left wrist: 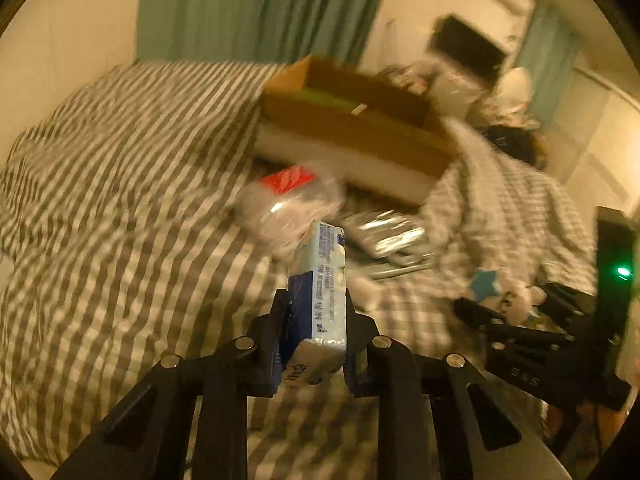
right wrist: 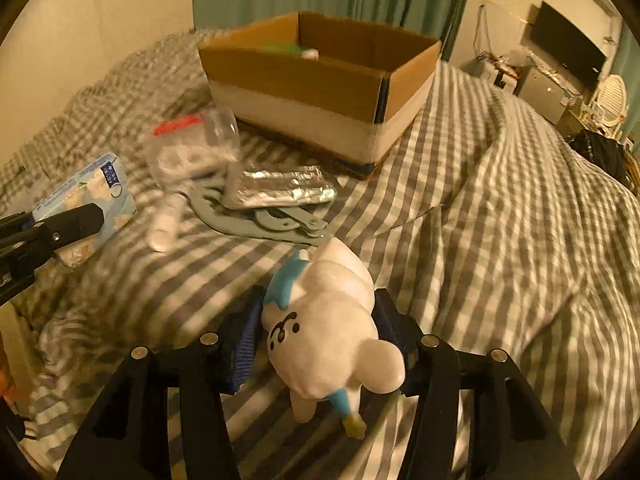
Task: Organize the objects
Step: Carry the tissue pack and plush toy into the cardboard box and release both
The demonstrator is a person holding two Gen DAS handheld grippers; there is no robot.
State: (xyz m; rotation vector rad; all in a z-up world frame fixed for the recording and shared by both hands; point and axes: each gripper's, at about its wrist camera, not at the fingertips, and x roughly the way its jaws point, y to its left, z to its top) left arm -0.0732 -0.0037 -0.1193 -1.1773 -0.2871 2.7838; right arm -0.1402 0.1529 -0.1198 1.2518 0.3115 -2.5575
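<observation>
Right wrist view: right gripper (right wrist: 316,344) clamps plush toy (right wrist: 324,320), left gripper (left wrist: 310,336) clamps tissue pack (left wrist: 320,292); cardboard box (right wrist: 320,76) nearly empty, bag, foil packs, tube in front of it.

The cardboard box (right wrist: 320,80) sits on the bed (right wrist: 500,200) near its far edge. In front of it lie a plastic bag (right wrist: 192,152), a foil pack (right wrist: 276,188) on a hanger (right wrist: 260,220), and a small tube (right wrist: 164,224).
</observation>
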